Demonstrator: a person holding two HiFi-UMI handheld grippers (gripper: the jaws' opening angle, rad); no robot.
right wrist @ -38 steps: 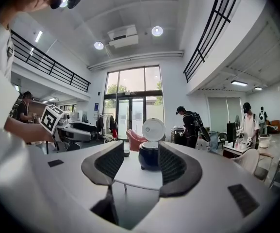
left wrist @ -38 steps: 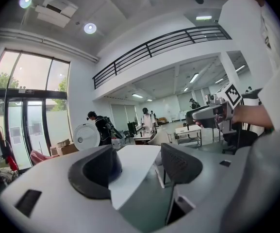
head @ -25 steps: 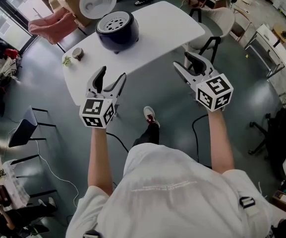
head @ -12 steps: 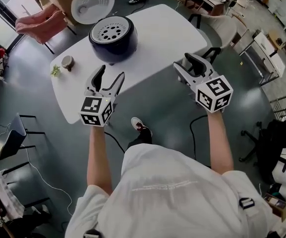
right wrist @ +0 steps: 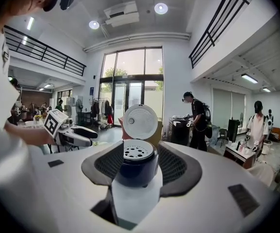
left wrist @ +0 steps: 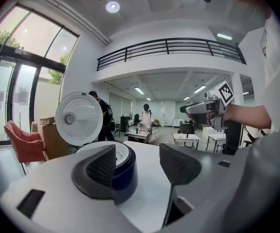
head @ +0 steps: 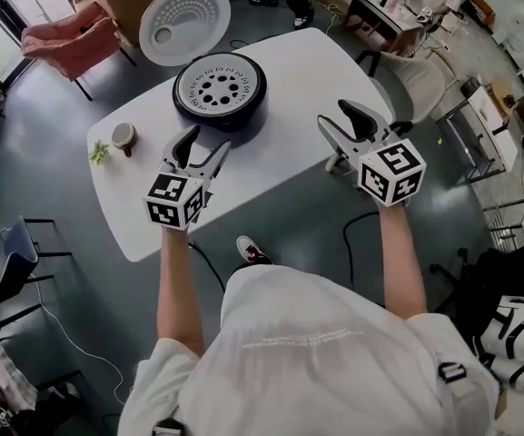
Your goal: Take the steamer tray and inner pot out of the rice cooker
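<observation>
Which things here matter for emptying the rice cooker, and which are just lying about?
For the job: rice cooker, its open lid, steamer tray sitting in its top; inner pot not visible.
Lying about: cup, green sprig, pink chair.

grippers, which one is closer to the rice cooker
The left gripper: its tips are close in front of the rice cooker, jaws closing with nothing between them. The right gripper hangs farther off, by the right edge of the table.
</observation>
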